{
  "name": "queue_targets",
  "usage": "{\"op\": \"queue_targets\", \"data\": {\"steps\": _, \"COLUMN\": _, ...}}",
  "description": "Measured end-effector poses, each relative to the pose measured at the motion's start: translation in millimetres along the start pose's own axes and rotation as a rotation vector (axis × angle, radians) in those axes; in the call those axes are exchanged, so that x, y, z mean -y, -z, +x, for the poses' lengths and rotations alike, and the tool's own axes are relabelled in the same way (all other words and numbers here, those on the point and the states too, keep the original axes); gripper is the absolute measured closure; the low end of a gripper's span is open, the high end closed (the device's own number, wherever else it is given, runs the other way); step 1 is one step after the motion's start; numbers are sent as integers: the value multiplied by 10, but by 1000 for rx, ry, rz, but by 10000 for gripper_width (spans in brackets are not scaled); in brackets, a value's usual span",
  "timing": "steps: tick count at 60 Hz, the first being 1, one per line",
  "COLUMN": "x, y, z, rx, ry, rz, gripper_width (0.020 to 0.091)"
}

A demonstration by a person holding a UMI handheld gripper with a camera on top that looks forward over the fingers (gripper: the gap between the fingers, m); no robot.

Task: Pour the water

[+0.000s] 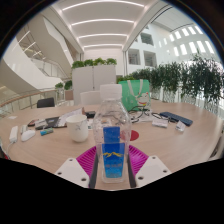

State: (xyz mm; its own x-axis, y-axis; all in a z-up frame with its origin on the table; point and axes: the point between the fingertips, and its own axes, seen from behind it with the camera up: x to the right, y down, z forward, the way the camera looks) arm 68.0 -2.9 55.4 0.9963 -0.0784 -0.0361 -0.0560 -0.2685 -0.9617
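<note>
Setting: a large open office or atrium lobby — bright, tall, several storeys high.
Ceiling: long curved light strips (102, 20) run overhead in parallel bands.
Left side: white balcony levels (30, 55) stacked one above another.
Right side: rows of upper windows (185, 40) in a pale wall.
Greenery: white planter boxes (95, 78) topped with foliage, and a line of tall potted plants (190, 80) by the right wall.
Furniture: a broad round wooden table (185, 140) — strewn with a white mug (78, 126), cables and small desk items; a dark chair (45, 102) stands behind it.
</note>
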Motion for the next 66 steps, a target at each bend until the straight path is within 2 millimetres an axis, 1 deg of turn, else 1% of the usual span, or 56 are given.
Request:
{"op": "queue_targets", "data": {"steps": 2, "x": 0, "y": -5, "z": 9, "rx": -4, "ry": -14, "rz": -8, "gripper_width": 666}}
{"op": "queue_targets", "data": {"steps": 4, "x": -4, "y": -8, "z": 12, "rx": -7, "ry": -23, "rz": -21, "gripper_width": 668}}
{"op": "queue_targets", "data": {"steps": 5, "x": -2, "y": -14, "z": 17, "rx": -11, "ry": -28, "rz": -26, "gripper_width": 696}}
{"op": "queue_targets", "data": {"steps": 6, "x": -4, "y": -20, "z": 22, "rx": -14, "ry": -32, "rz": -32, "gripper_width": 686}}
{"op": "queue_targets", "data": {"steps": 8, "x": -5, "y": -28, "z": 26, "rx": -21, "ry": -46, "rz": -48, "gripper_width": 714}}
{"op": "queue_targets", "data": {"steps": 10, "x": 15, "y": -33, "z": 67, "rx": -33, "ry": -60, "rz": -62, "gripper_width": 714}}
{"op": "queue_targets", "data": {"steps": 12, "x": 5, "y": -56, "z": 69, "rx": -52, "ry": -61, "rz": -70, "gripper_width": 739}}
{"op": "queue_targets", "data": {"steps": 14, "x": 37, "y": -61, "z": 106, "rx": -69, "ry": -42, "rz": -84, "gripper_width": 741}}
{"op": "queue_targets", "data": {"steps": 16, "x": 94, "y": -74, "z": 148, "rx": -82, "ry": -14, "rz": -99, "gripper_width": 774}}
{"op": "queue_targets", "data": {"steps": 18, "x": 188, "y": -83, "z": 190, "rx": -98, "ry": 19, "rz": -105, "gripper_width": 774}}
{"op": "queue_targets", "data": {"steps": 19, "x": 277, "y": -72, "z": 269, "rx": -102, "ry": 39, "rz": -110, "gripper_width": 774}}
{"op": "queue_targets", "data": {"steps": 20, "x": 337, "y": -83, "z": 293, "rx": -112, "ry": 65, "rz": -113, "gripper_width": 774}}
{"op": "queue_targets", "data": {"steps": 21, "x": 378, "y": -109, "z": 270, "rx": -128, "ry": 98, "rz": -112, "gripper_width": 775}}
{"op": "queue_targets", "data": {"steps": 23, "x": 544, "y": -139, "z": 276, "rx": -141, "ry": 165, "rz": -108, "gripper_width": 774}}
{"op": "queue_targets", "data": {"steps": 24, "x": 640, "y": -157, "z": 282, "rx": -149, "ry": 204, "rz": -102, "gripper_width": 774}}
{"op": "queue_targets", "data": {"steps": 26, "x": 859, "y": -205, "z": 365, "rx": -162, "ry": 301, "rz": -100, "gripper_width": 774}}
{"op": "queue_targets", "data": {"steps": 27, "x": 889, "y": -260, "z": 305, "rx": -186, "ry": 363, "rz": -92, "gripper_width": 775}}
{"op": "queue_targets", "data": {"steps": 29, "x": 1056, "y": -326, "z": 300, "rx": -220, "ry": 509, "rz": -95, "gripper_width": 776}}
{"op": "queue_targets", "data": {"steps": 30, "x": 1202, "y": -337, "z": 360, "rx": -231, "ry": 588, "rz": -102, "gripper_width": 775}}
{"op": "queue_targets", "data": {"steps": 32, "x": 1336, "y": -430, "z": 334, "rx": -270, "ry": 746, "rz": -109, "gripper_width": 776}}
{"op": "queue_targets", "data": {"steps": 33, "x": 1409, "y": -465, "z": 365, "rx": -276, "ry": 822, "rz": -120, "gripper_width": 775}}
{"op": "queue_targets", "data": {"steps": 34, "x": 1361, "y": -588, "z": 327, "rx": -289, "ry": 890, "rz": -117, "gripper_width": 775}}
{"op": "queue_targets", "data": {"steps": 36, "x": 1412, "y": -694, "z": 231, "rx": -304, "ry": 1056, "rz": -137, "gripper_width": 776}}
{"op": "queue_targets", "data": {"steps": 39, "x": 1515, "y": -836, "z": 135, "rx": -330, "ry": 1304, "rz": -157, "gripper_width": 776}}
{"op": "queue_targets", "data": {"steps": 40, "x": 1642, "y": -822, "z": 109, "rx": -327, "ry": 1406, "rz": -188, "gripper_width": 775}}
{"op": "queue_targets", "data": {"steps": 41, "x": 1636, "y": -919, "z": 107, "rx": -348, "ry": 1467, "rz": -180, "gripper_width": 775}}
{"op": "queue_targets", "data": {"steps": 44, "x": 1707, "y": -1034, "z": 57, "rx": -371, "ry": 1652, "rz": -202, "gripper_width": 777}}
{"op": "queue_targets", "data": {"steps": 47, "x": 1786, "y": -1108, "z": 70, "rx": -405, "ry": 1801, "rz": -244, "gripper_width": 776}}
{"op": "queue_targets", "data": {"steps": 48, "x": 1863, "y": -1103, "z": 91, "rx": -410, "ry": 1850, "rz": -253, "gripper_width": 775}}
{"op": "queue_targets", "data": {"steps": 51, "x": 1929, "y": -1149, "z": 85, "rx": -464, "ry": 2010, "rz": -283, "gripper_width": 776}}
{"op": "queue_targets", "data": {"steps": 53, "x": 1905, "y": -1197, "z": 17, "rx": -447, "ry": 2121, "rz": -296, "gripper_width": 775}}
{"op": "queue_targets", "data": {"steps": 54, "x": 1937, "y": -1210, "z": -18, "rx": -421, "ry": 2170, "rz": -304, "gripper_width": 774}}
{"op": "queue_targets", "data": {"steps": 57, "x": 1910, "y": -1276, "z": -149, "rx": -395, "ry": 2294, "rz": -289, "gripper_width": 776}}
{"op": "queue_targets", "data": {"steps": 58, "x": 1913, "y": -1288, "z": -179, "rx": -392, "ry": 2328, "rz": -287, "gripper_width": 776}}
{"op": "queue_targets", "data": {"steps": 59, "x": 1916, "y": -1238, "z": -224, "rx": -384, "ry": 2354, "rz": -290, "gripper_width": 775}}
{"op": "queue_targets", "data": {"steps": 60, "x": 1927, "y": -1298, "z": -227, "rx": -382, "ry": 2370, "rz": -288, "gripper_width": 773}}
{"op": "queue_targets", "data": {"steps": 64, "x": 1902, "y": -1329, "z": -260, "rx": -372, "ry": 2387, "rz": -296, "gripper_width": 775}}
{"op": "queue_targets", "data": {"steps": 66, "x": 1871, "y": -1377, "z": -256, "rx": -359, "ry": 2376, "rz": -300, "gripper_width": 774}}
